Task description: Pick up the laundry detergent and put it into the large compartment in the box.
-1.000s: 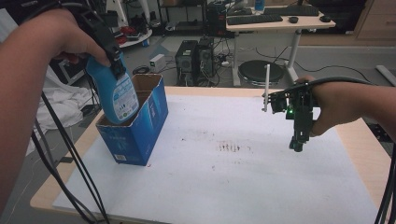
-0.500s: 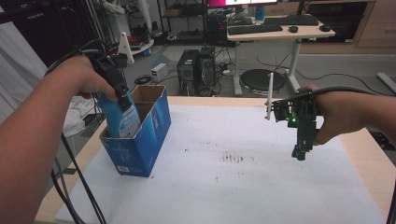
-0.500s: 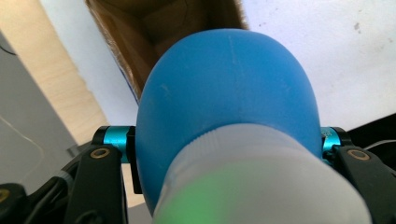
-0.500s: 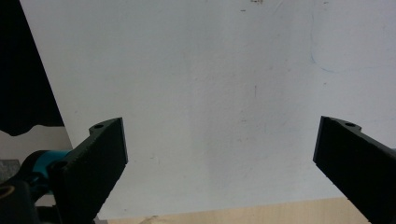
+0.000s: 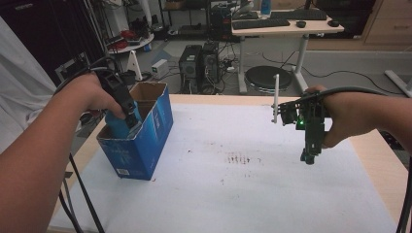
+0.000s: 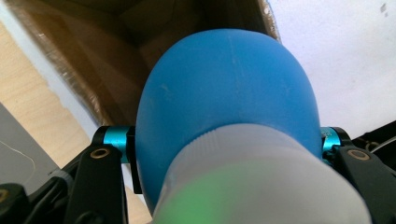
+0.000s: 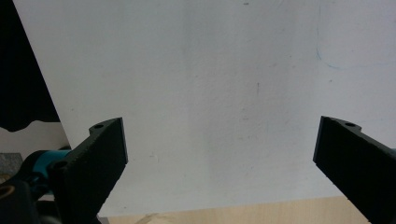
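Right gripper: held over the white-covered surface, pointing down, fingers spread wide with nothing between them.
Left gripper: fingers clamped on the blue bottle, one each side.
Blue bottle: partly inside the open blue box, at the surface's left edge.
Beyond: desk, stool.

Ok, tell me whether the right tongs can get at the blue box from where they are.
Probably yes: the right tongs stand open over bare white table, with nothing between them and the blue box.
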A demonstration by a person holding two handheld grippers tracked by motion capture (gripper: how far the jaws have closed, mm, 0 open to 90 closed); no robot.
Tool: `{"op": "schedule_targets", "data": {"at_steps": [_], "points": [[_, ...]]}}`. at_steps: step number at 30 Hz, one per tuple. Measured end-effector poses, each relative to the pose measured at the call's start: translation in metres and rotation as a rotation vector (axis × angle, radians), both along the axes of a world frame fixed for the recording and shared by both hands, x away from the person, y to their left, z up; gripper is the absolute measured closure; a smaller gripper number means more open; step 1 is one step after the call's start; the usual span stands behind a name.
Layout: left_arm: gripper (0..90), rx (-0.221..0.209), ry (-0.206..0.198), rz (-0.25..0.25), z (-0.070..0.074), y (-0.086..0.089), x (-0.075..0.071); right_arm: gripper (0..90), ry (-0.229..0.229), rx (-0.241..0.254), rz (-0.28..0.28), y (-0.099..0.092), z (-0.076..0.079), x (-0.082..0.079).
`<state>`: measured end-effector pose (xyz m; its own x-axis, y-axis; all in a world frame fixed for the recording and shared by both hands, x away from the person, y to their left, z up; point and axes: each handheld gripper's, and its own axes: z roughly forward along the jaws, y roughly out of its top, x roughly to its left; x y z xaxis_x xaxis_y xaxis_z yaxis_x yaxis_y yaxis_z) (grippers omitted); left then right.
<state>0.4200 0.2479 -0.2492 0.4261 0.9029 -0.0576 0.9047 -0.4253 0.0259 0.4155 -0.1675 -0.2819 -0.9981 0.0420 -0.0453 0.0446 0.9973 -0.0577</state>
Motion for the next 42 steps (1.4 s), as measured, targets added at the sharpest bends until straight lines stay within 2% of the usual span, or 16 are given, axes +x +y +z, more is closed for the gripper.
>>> {"op": "schedule_targets", "data": {"at_steps": [4,8,11,19,29,35,36,39,40,42], "points": [[40.3,0.006,0.006,-0.022,-0.007,0.0,0.002,1.9,-0.001,-0.002,0.003,0.001,-0.001,0.0],[40.2,0.03,-0.002,-0.079,-0.012,-0.001,0.004,1.9,0.001,-0.005,0.002,0.0,-0.002,0.001],[40.2,0.034,-0.002,-0.095,-0.016,-0.001,0.005,1.9,0.005,-0.006,0.0,0.0,-0.003,0.002],[40.1,0.053,-0.017,-0.202,-0.026,-0.004,0.008,1.9,0.006,-0.005,-0.003,-0.003,-0.007,0.003],[39.9,0.052,0.012,-0.311,-0.041,-0.003,0.01,1.9,0.012,-0.011,-0.001,-0.002,-0.011,0.005],[39.9,0.039,0.007,-0.305,-0.042,0.001,0.009,1.9,0.014,-0.017,-0.004,0.0,-0.013,0.005],[39.9,0.027,-0.004,-0.287,-0.043,0.001,0.008,1.9,0.015,-0.016,-0.007,0.0,-0.013,0.005],[39.7,0.032,0.007,-0.299,-0.042,0.003,0.009,1.9,0.015,-0.012,-0.002,0.002,-0.013,0.005],[39.6,0.024,-0.001,-0.284,-0.043,0.002,0.008,1.9,0.016,-0.013,-0.001,0.002,-0.013,0.004],[39.5,0.026,0.002,-0.285,-0.043,0.003,0.008,1.9,0.015,-0.018,0.002,0.002,-0.013,0.004]]}}
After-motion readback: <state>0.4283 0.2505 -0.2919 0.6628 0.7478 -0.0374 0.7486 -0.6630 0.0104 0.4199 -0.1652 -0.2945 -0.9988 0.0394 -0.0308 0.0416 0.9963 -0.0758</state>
